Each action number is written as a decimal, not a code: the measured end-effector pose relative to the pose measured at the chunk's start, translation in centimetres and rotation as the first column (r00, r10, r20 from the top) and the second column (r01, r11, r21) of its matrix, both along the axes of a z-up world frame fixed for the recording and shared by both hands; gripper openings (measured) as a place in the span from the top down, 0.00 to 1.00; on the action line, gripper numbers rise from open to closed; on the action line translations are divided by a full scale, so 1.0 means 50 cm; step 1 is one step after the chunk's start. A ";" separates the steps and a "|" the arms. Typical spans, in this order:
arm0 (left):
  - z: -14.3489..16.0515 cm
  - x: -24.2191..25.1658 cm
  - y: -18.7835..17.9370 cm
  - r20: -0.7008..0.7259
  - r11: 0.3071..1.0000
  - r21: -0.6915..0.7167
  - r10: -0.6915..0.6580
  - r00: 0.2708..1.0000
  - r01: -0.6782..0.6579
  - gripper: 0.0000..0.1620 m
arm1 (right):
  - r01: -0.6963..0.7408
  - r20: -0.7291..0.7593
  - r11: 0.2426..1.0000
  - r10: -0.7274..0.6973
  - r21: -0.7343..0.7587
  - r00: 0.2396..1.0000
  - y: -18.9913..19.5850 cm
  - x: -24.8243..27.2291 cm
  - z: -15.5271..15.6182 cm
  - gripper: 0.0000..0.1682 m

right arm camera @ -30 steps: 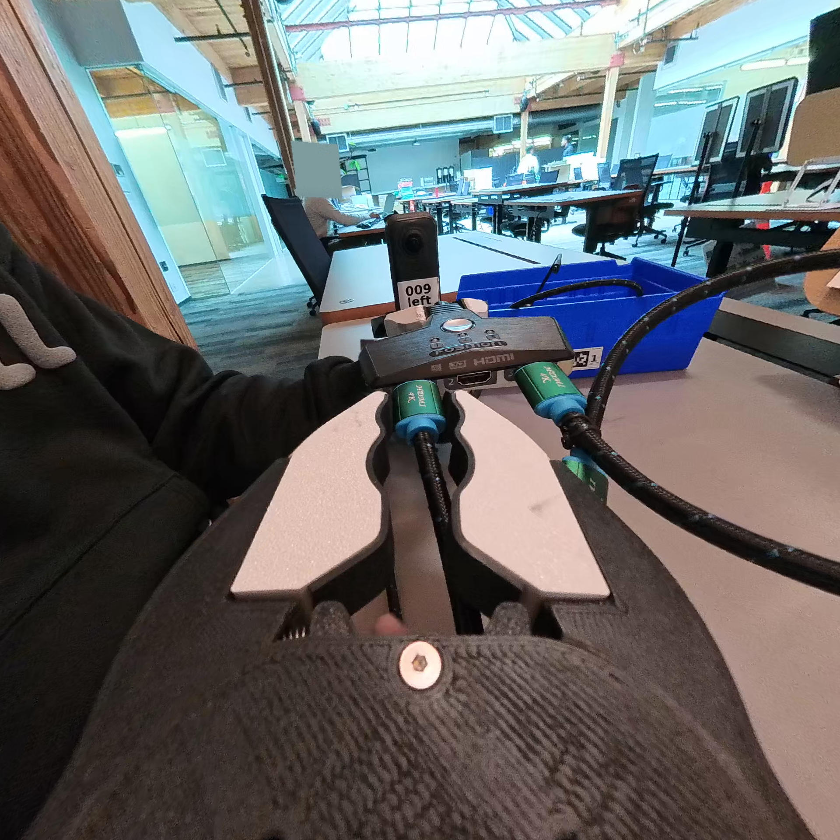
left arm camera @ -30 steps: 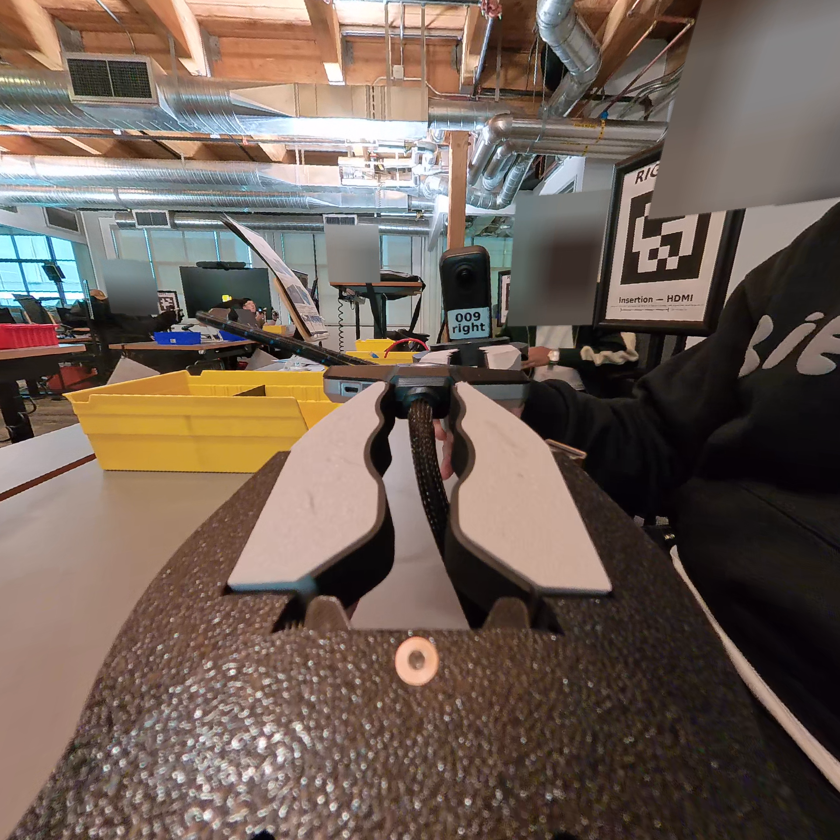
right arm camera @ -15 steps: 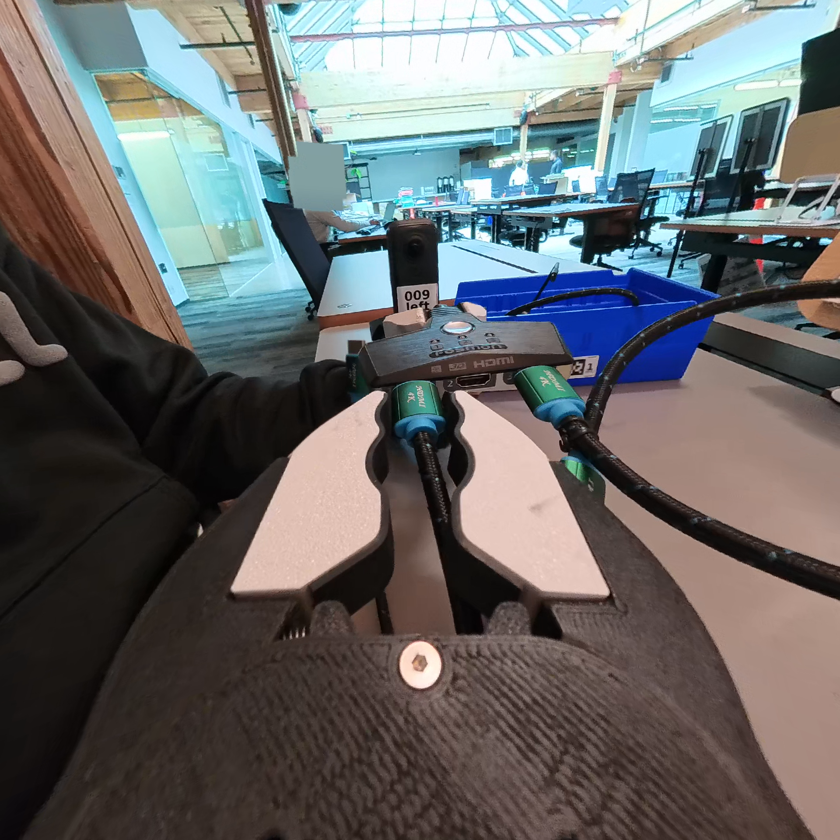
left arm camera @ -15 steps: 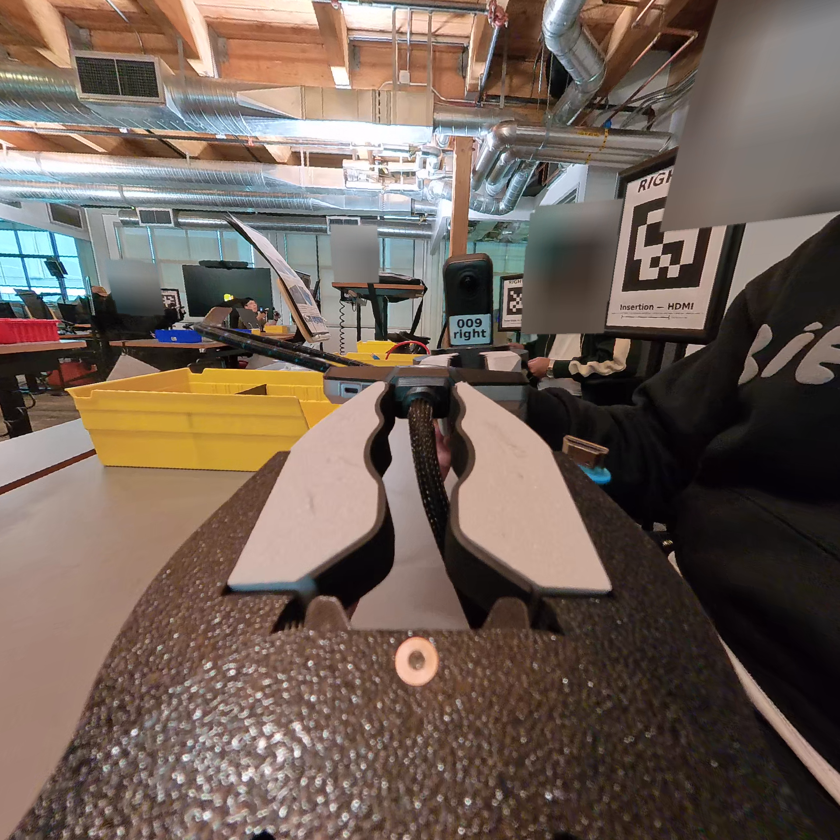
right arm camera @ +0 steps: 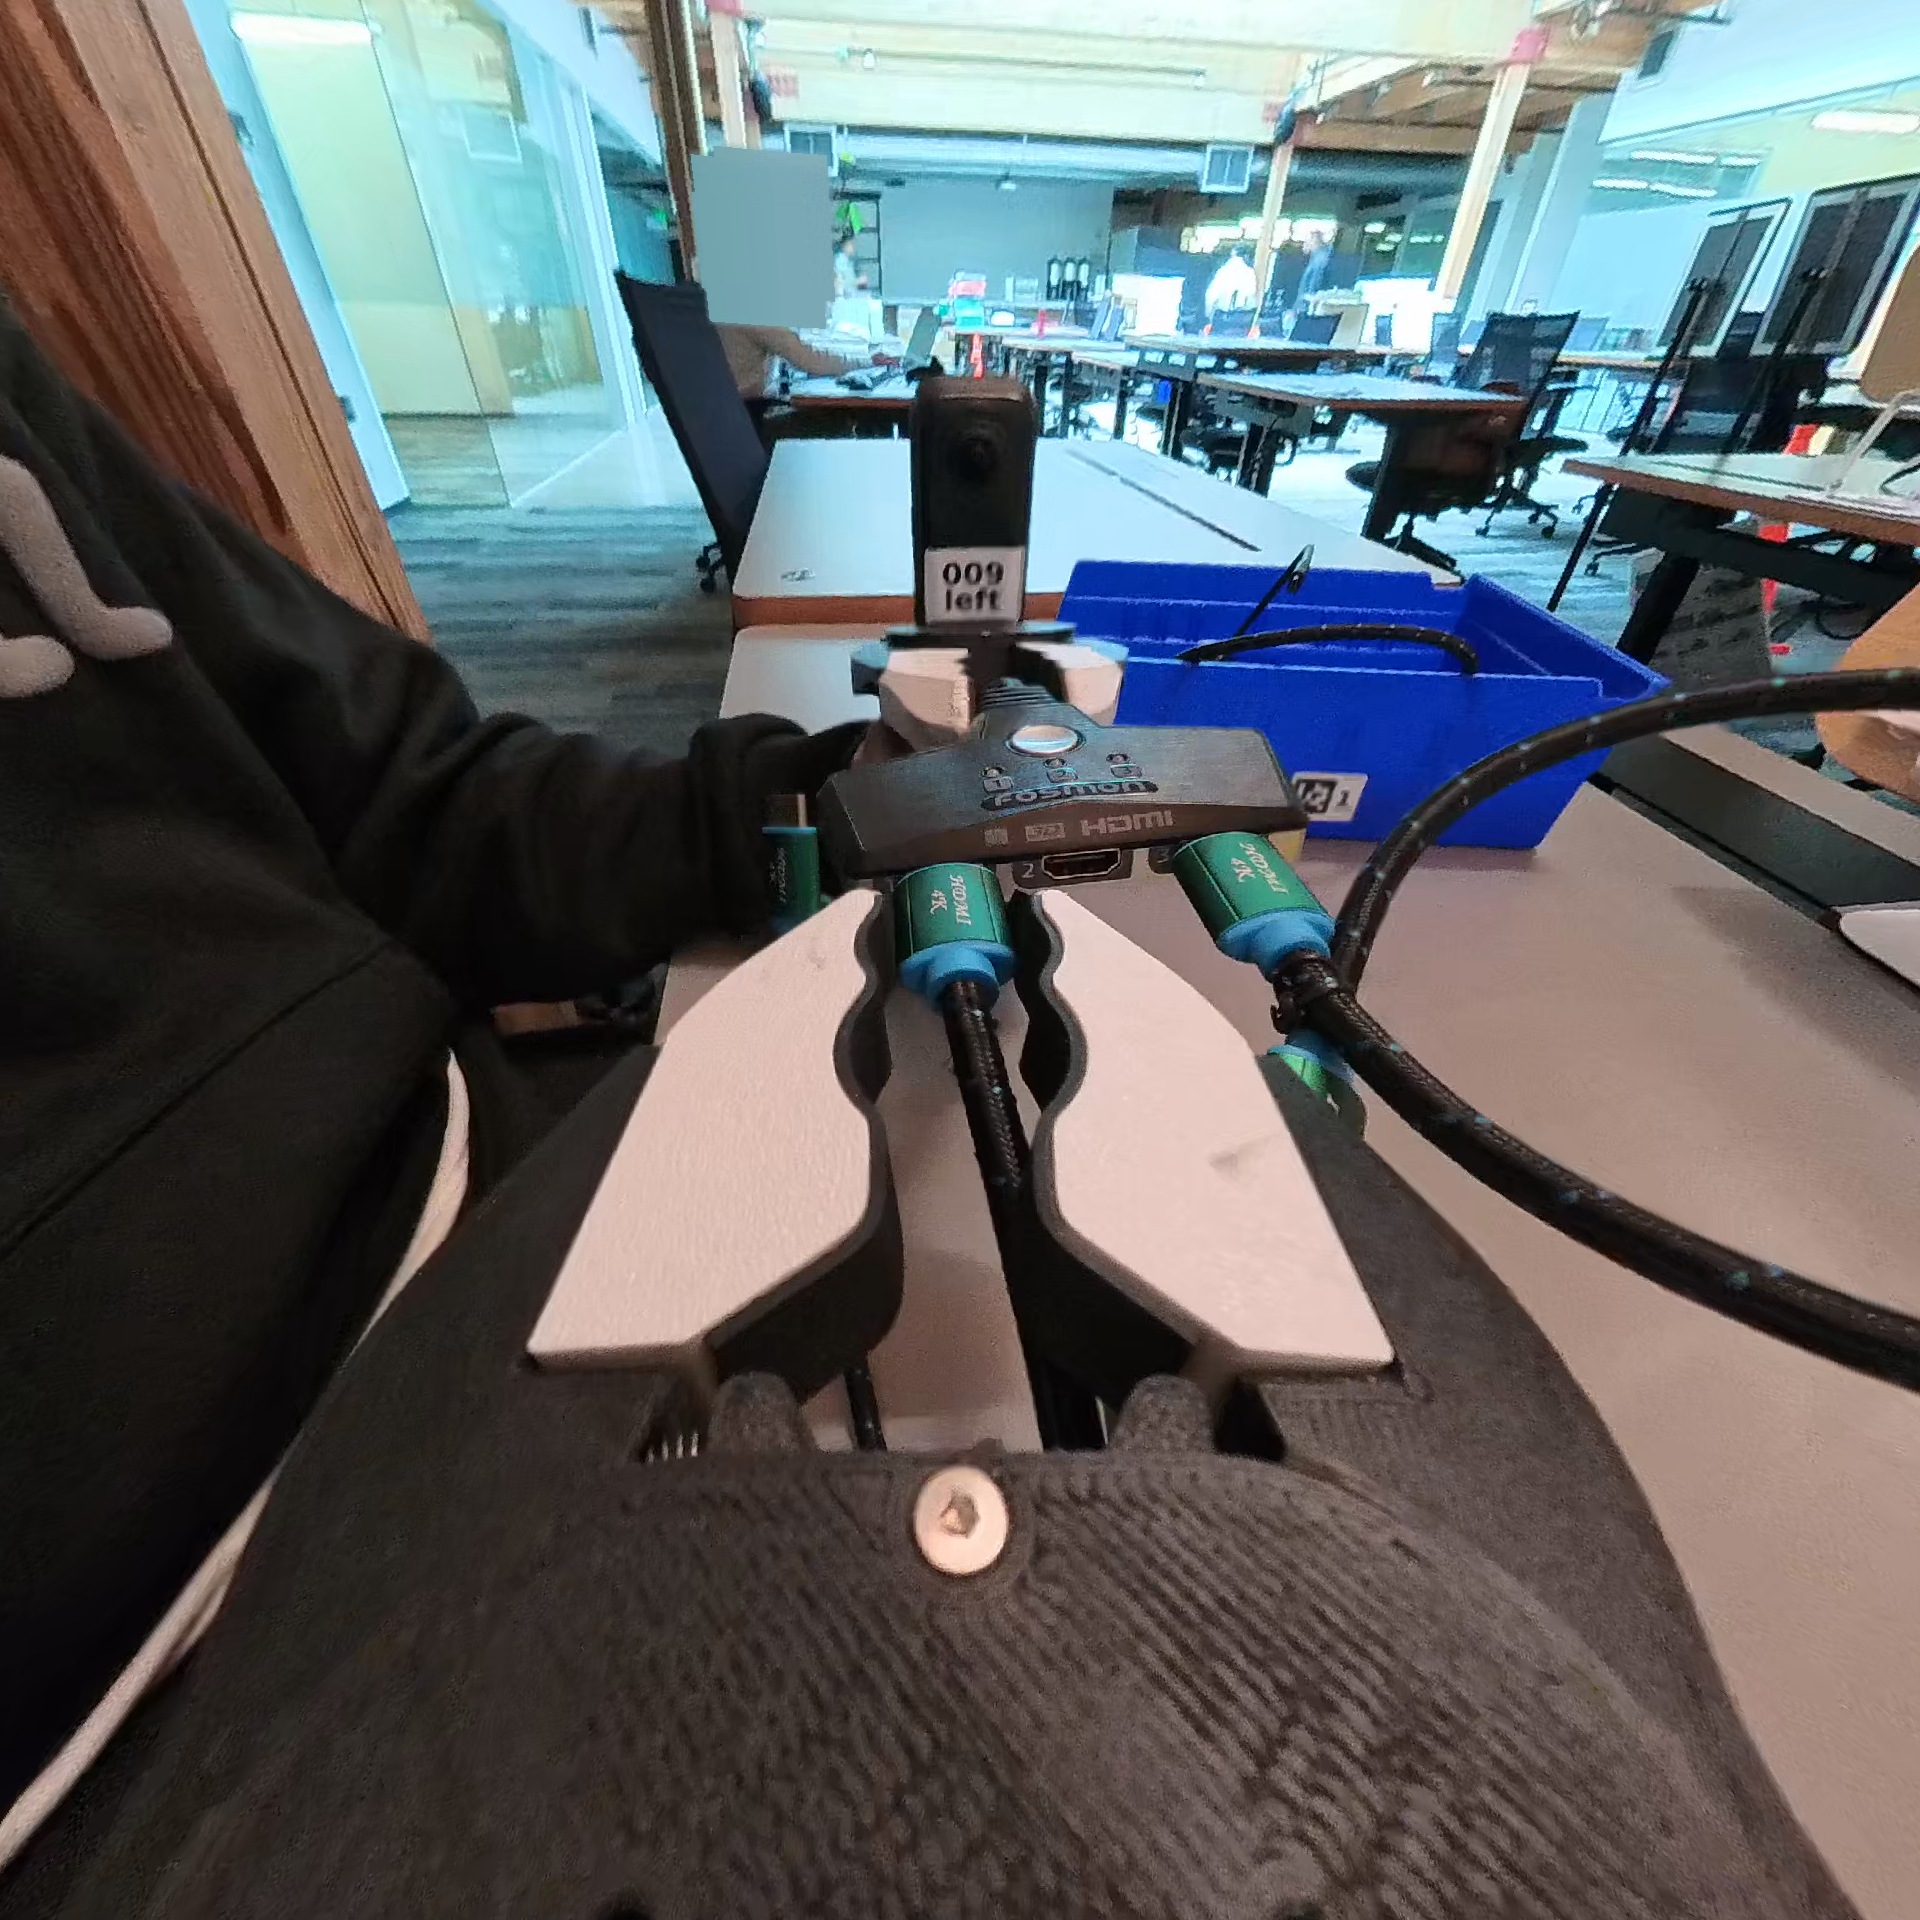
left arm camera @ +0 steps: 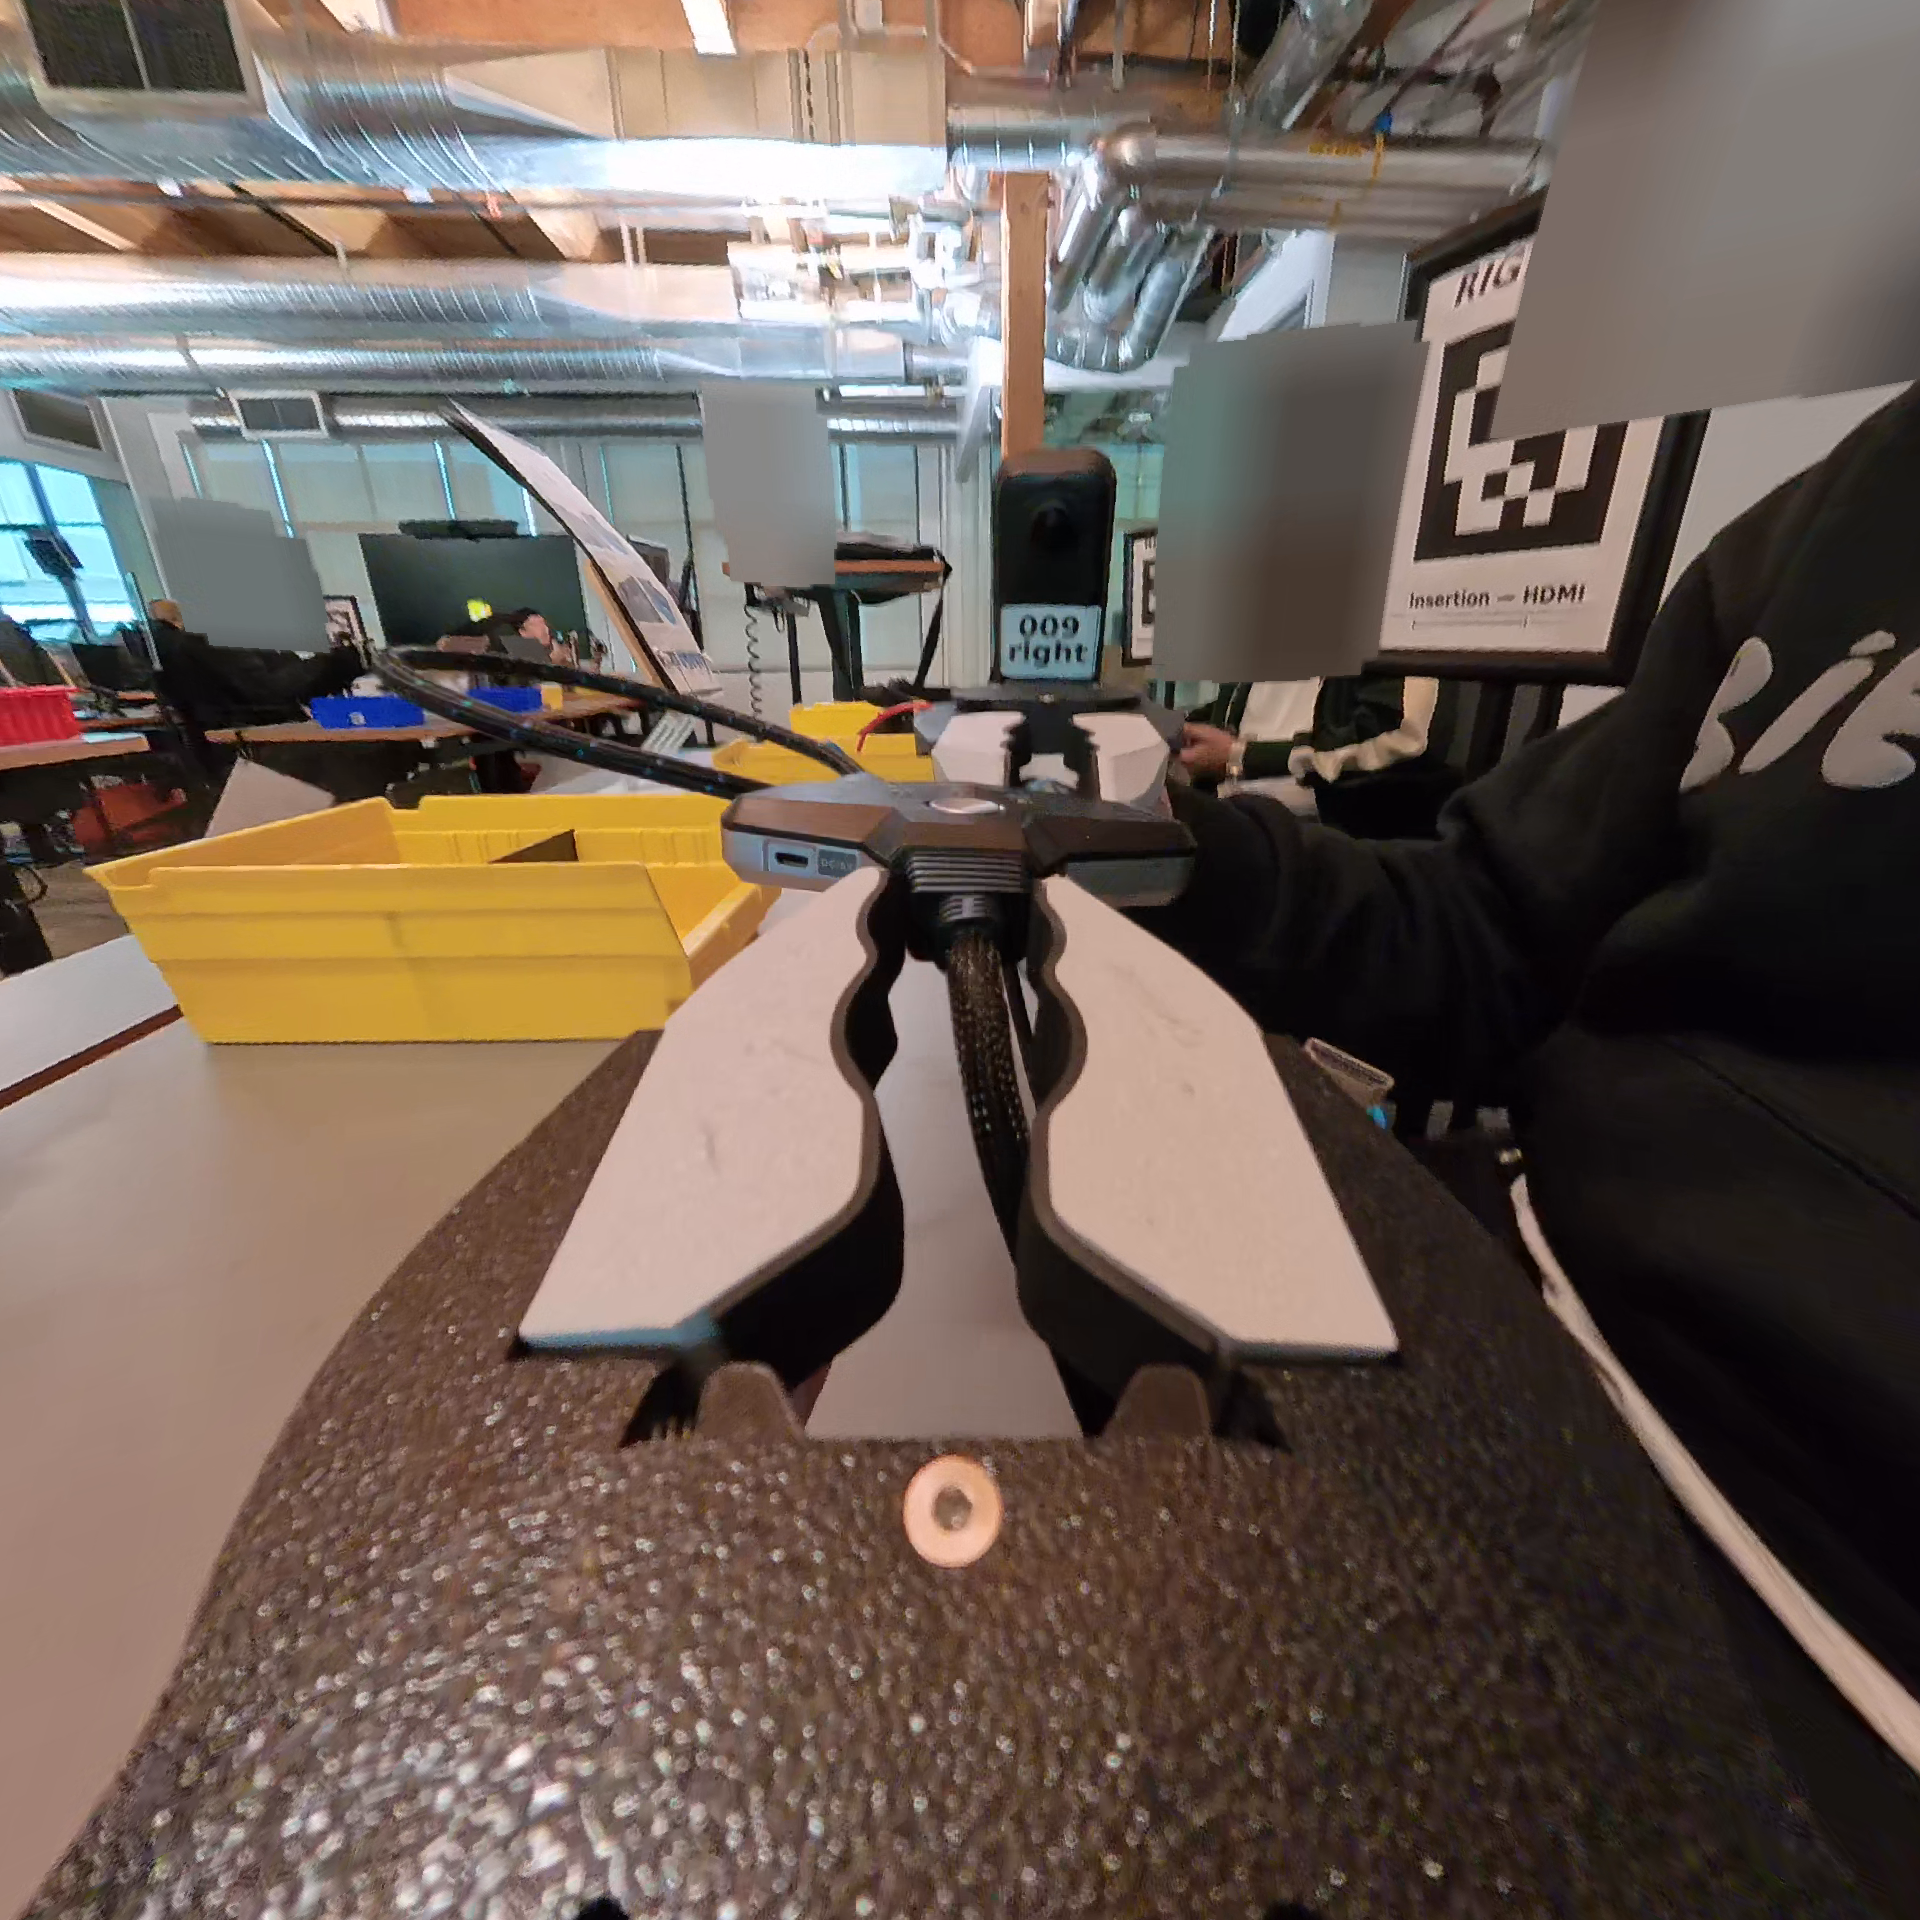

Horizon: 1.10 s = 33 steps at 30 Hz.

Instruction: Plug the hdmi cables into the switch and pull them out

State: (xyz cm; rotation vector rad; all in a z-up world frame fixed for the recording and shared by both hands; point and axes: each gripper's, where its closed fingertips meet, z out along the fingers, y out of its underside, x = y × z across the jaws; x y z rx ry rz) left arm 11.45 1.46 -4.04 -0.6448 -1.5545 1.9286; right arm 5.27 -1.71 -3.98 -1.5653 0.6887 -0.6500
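Note:
A black HDMI switch point(right arm camera: 1060, 795) is held in the air between both grippers; it also shows in the left wrist view point(left arm camera: 961, 821). My left gripper point(left arm camera: 971, 899) is shut on the switch's braided tail cable point(left arm camera: 987, 1049) at its collar. My right gripper point(right arm camera: 951, 909) is shut on a green HDMI plug point(right arm camera: 951, 914) that sits in the switch's left port. A second green plug point(right arm camera: 1247, 894) sits in the right port. The middle port point(right arm camera: 1081, 862) is empty. Each gripper shows beyond the switch in the other's view.
A blue bin point(right arm camera: 1351, 717) with a cable stands behind the switch on the grey table point(right arm camera: 1662, 1039). A yellow bin point(left arm camera: 416, 914) stands on the left. Loose green plugs hang by the sleeve point(right arm camera: 790, 868) and under the right cable point(right arm camera: 1304, 1070). The person's dark sleeve point(left arm camera: 1403, 914) is close.
Both views have tipped, so the top of the switch now shows. The grips on the tail cable and the green plug are unchanged.

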 end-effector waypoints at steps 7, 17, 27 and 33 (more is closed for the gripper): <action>-0.020 -0.020 -0.003 0.055 0.999 0.045 -0.031 0.998 0.029 0.86 | -0.020 -0.055 0.999 0.019 -0.025 0.998 -0.011 -0.020 -0.011 0.86; -0.035 -0.029 -0.020 0.086 0.995 0.097 -0.013 0.996 0.005 0.86 | 0.008 -0.083 1.000 -0.010 -0.023 0.997 -0.031 -0.031 -0.017 0.86; -0.010 -0.036 -0.009 0.041 0.997 0.083 0.003 0.999 -0.007 0.86 | -0.036 -0.059 0.999 0.034 -0.022 0.998 -0.012 -0.035 -0.019 0.87; -0.022 -0.034 -0.016 0.090 0.993 0.105 0.035 0.995 -0.044 0.86 | -0.026 -0.076 0.999 0.023 -0.035 0.997 -0.014 -0.033 -0.026 0.87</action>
